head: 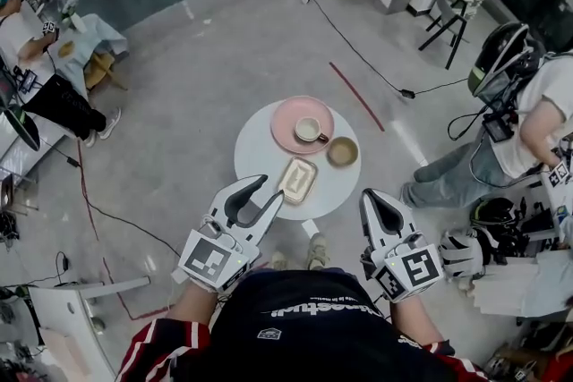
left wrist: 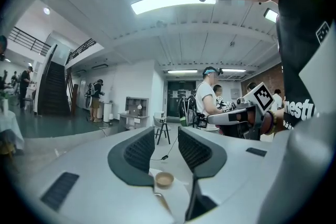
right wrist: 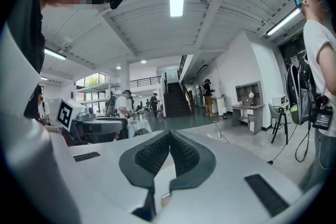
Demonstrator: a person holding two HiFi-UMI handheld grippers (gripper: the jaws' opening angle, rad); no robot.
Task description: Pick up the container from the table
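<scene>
At far side of table [head: 255,161], cup [head: 311,130] on plate [head: 285,140], bowl [head: 342,151] right of it, container [head: 297,180] nearer

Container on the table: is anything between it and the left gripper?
Nothing visible. The open left gripper sits just left of the container; the cup, pink plate and bowl lie beyond it.

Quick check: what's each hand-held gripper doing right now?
Left hand-held gripper: open, nothing between its jaws.
Right hand-held gripper: closed, holding nothing.
</scene>
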